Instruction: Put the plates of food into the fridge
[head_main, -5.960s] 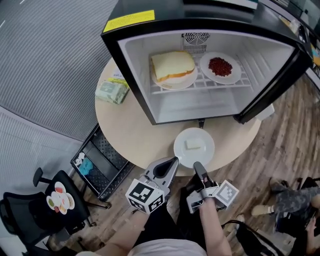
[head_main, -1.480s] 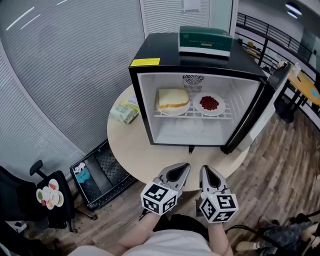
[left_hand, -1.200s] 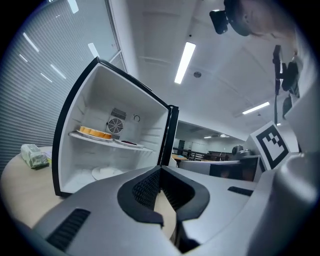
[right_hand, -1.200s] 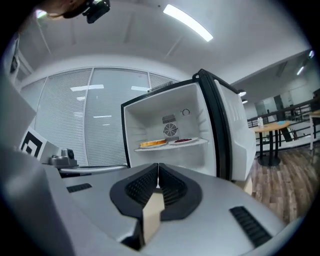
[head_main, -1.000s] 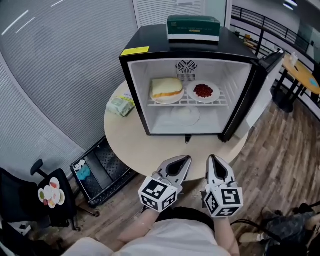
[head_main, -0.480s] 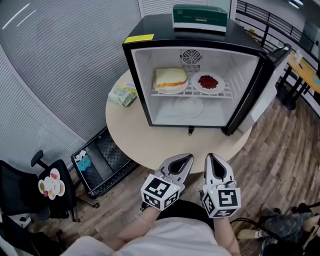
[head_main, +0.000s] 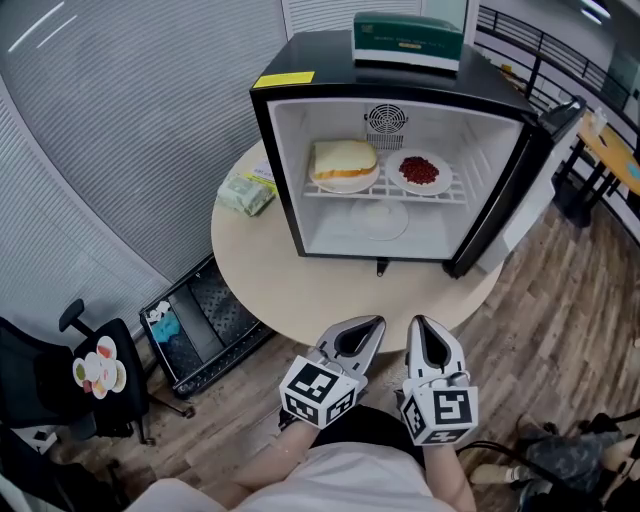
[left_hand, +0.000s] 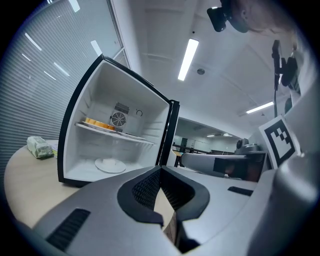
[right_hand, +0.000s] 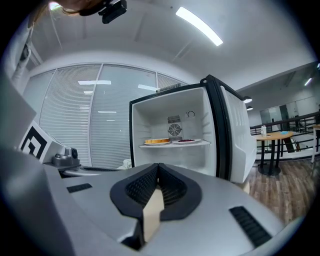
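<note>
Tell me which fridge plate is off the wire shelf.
The plate with the small pale piece: it lies on the fridge floor, below the sandwich plate and red-food plate.

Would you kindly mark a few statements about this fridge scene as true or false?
1. The fridge has its door open. True.
2. The left gripper and the right gripper are both shut and empty. True.
3. A plate sits on the table in front of the fridge. False: that stretch of table bears no plate; the third plate lies on the fridge floor.
4. The green box lies on the shelf inside. False: the green box rests on top of the fridge.
5. The sandwich plate and the red food plate share the upper shelf. True.
</note>
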